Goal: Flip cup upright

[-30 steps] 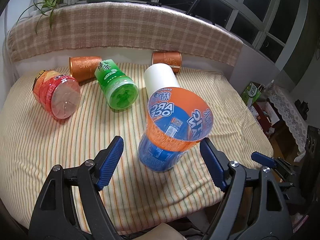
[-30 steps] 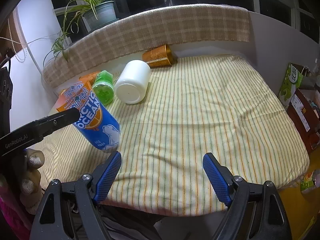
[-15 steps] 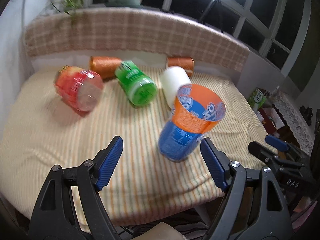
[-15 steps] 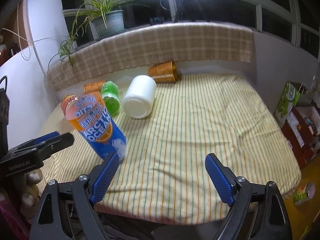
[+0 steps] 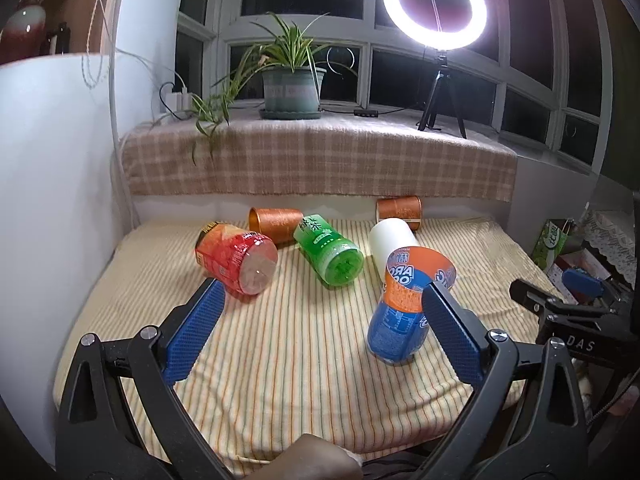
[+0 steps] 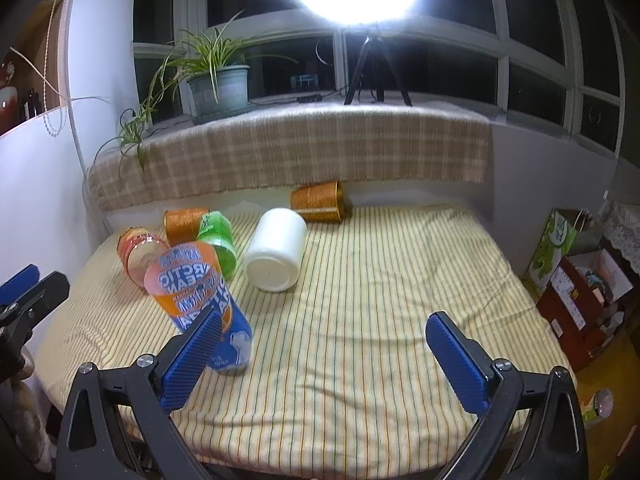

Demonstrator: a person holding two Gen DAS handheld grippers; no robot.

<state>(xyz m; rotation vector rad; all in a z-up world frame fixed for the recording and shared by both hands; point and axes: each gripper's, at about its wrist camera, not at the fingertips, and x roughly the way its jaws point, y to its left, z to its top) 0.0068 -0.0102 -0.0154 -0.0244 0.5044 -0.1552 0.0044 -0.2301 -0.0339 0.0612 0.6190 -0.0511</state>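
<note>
An orange and blue "Arctic Ocean" cup (image 5: pixel 404 312) stands upright, mouth up and leaning a little, on the striped cloth (image 5: pixel 304 352); it also shows in the right wrist view (image 6: pixel 200 300). My left gripper (image 5: pixel 320 332) is open and empty, pulled back from the cup, with its right finger in front of the cup's side. My right gripper (image 6: pixel 320 360) is open and empty, with the cup behind its left finger. Lying on their sides are a red cup (image 5: pixel 236 260), a green cup (image 5: pixel 328 252), a white cup (image 5: pixel 392 240) and two copper cups (image 5: pixel 274 224) (image 5: pixel 400 210).
A checked cloth covers the window ledge (image 5: pixel 320 160) behind the table, with a potted plant (image 5: pixel 292 84) and a ring light (image 5: pixel 436 0) on a tripod. Boxes and clutter (image 6: pixel 576 280) stand off the table's right edge. A white wall (image 5: pixel 52 200) is at the left.
Both grippers have drawn back and tilted up, so the window and the ring light now show. The orange and blue cup stays standing where it was.
</note>
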